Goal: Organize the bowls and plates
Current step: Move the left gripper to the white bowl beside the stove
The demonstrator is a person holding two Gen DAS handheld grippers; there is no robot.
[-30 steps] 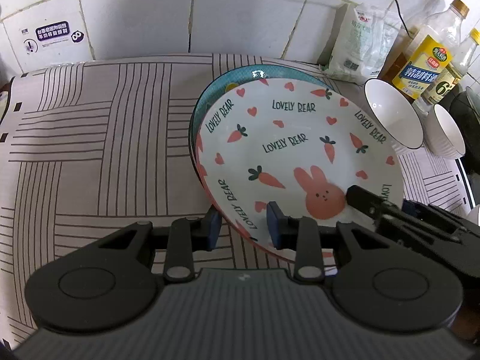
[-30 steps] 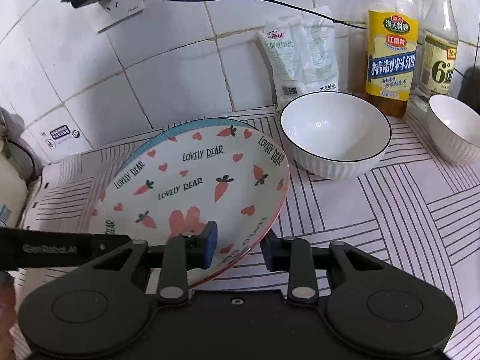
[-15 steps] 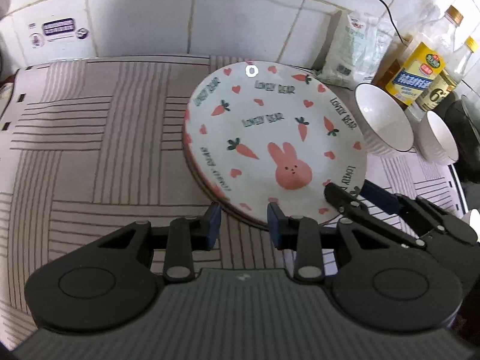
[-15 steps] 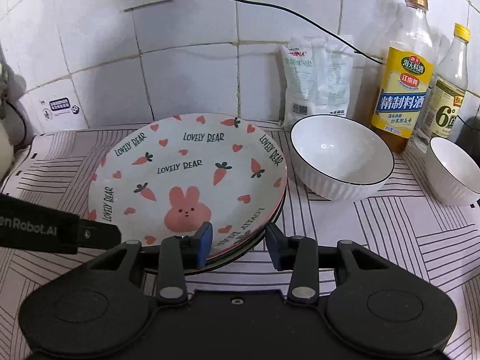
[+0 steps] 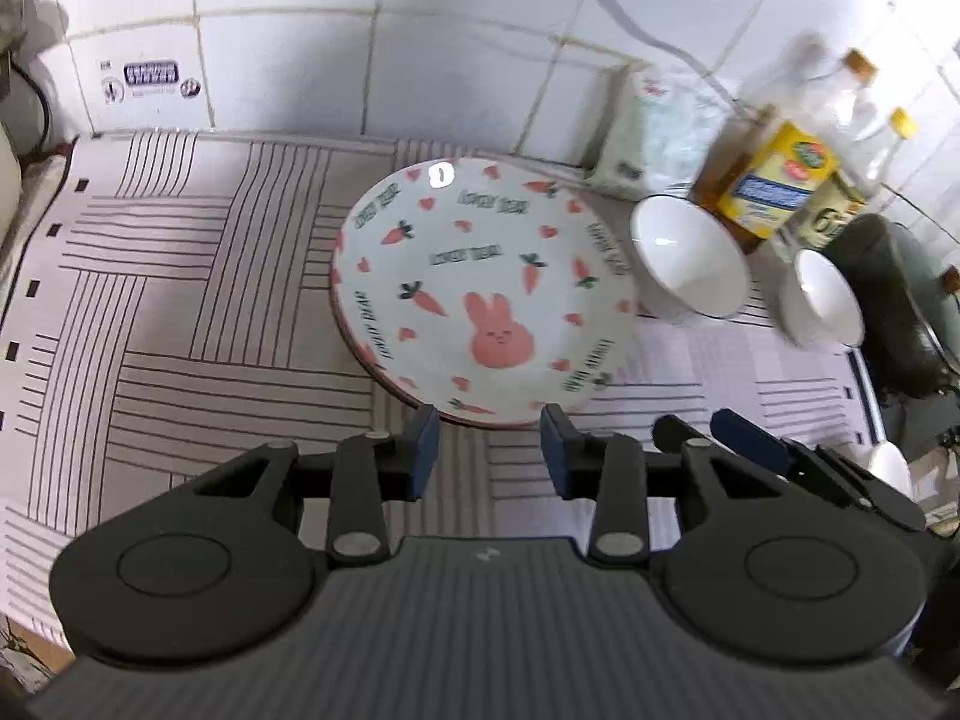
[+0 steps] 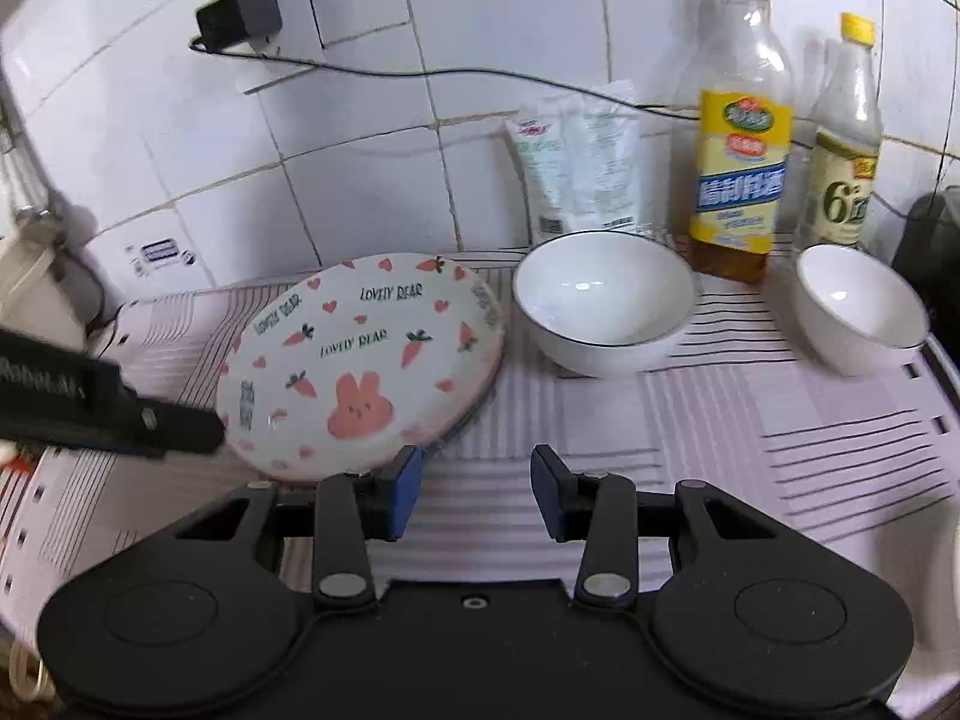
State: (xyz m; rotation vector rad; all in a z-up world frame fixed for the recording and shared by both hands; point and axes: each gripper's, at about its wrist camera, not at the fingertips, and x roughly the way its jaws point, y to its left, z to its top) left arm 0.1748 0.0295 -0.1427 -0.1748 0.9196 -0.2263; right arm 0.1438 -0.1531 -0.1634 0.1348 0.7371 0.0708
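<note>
Now the bunny plate (image 5: 483, 294) sits stacked flat; both grippers, left (image 5: 487, 450) and right (image 6: 474, 489), pull back spread and empty — bowls (image 6: 603, 300) next, I'd guess.

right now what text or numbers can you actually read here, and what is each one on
"LOVELY BEAR": printed several times on the carrot and bunny plate.
"6": large numeral on the label of the yellow-capped bottle.
"Robot.AI" (partly cut off): on the side of the left claw.
Too blurred to read: the yellow label on the gold-capped bottle, the white packet, the wall sticker.
</note>
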